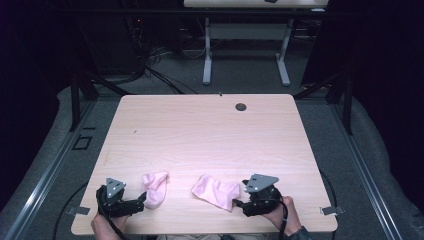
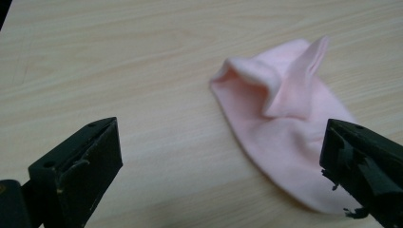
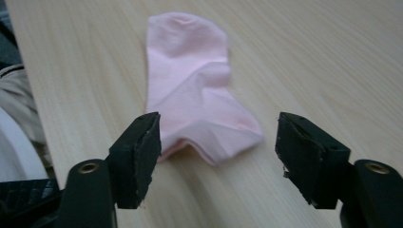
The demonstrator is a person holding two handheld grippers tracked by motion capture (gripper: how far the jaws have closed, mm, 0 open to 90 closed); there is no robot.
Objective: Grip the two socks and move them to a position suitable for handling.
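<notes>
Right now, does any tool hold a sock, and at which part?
No. Both tools stand open and hold nothing. The left tool is at the left pink sock, the right tool at the right pink sock.

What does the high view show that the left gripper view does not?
High view alone: the second pink sock lying by the right gripper, both of the person's hands, the round grommet hole near the table's far edge, and another desk's legs on the floor beyond.
Left gripper view alone: the left sock's cuff standing up as a folded flap, seen between wide-open jaws.
Both: the left pink sock on the wooden table, and the left gripper.
</notes>
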